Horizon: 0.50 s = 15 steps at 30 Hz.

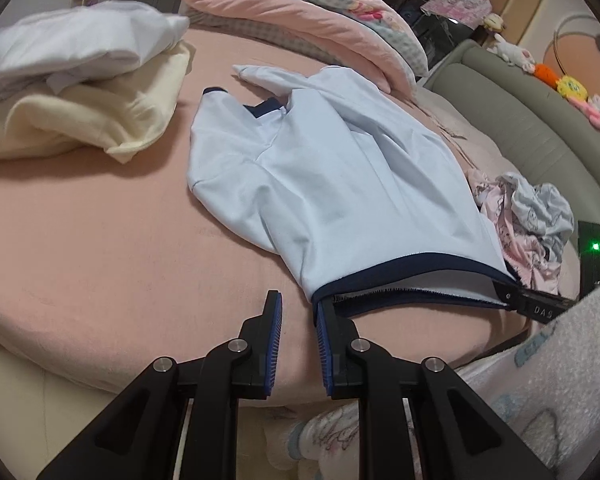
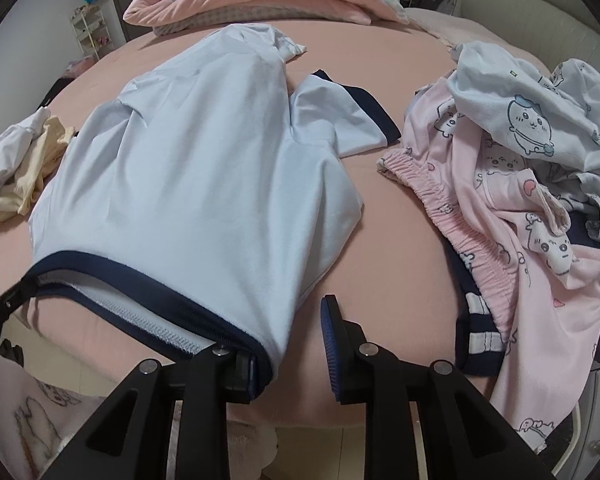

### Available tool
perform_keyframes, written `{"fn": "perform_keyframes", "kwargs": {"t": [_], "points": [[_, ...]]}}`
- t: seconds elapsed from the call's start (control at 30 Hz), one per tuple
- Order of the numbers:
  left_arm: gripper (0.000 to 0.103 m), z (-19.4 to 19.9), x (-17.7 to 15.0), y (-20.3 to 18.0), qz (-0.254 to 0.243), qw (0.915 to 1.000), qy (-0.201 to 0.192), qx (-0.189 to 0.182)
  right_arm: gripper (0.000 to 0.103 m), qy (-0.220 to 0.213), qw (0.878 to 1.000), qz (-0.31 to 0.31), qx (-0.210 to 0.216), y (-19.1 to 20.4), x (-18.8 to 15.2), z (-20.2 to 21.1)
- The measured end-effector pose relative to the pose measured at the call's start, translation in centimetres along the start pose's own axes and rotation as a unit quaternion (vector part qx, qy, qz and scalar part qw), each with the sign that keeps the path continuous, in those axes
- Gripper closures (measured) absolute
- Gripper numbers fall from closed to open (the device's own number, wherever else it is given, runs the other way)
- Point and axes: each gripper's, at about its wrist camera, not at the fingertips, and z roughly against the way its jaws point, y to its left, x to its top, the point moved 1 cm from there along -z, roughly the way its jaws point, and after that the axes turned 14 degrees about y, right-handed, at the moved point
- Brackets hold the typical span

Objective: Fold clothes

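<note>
Both grippers sit at the navy hem (image 2: pixel 148 280) of the pale blue shirt (image 1: pixel 324 184), which lies spread on the pink bed (image 1: pixel 100 240). Left gripper (image 1: pixel 298 316) and right gripper (image 2: pixel 288 344) stand parted, gripping nothing, hem corners beside one finger each. Laying out looks finished; next comes regripping for a fold.

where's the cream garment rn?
In the left wrist view the cream garment lies crumpled upper left on the pink bed sheet, under a white garment and left of the light blue shirt.
</note>
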Motion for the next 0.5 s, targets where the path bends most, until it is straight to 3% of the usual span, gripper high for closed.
{"fn": "perform_keyframes", "kwargs": {"t": [0.2, 0.5], "points": [[0.088, 0.0, -0.2, 1.0, 0.014, 0.9998, -0.003, -0.017, 0.077, -0.002, 0.999, -0.016, 0.028, -0.7, 0.3, -0.2], [0.087, 3.1, 0.3, 3.8, 0.078, 0.9938, -0.041, -0.068, 0.042, -0.007, 0.994, -0.044, 0.101, -2.6, -0.1, 1.4]]}}
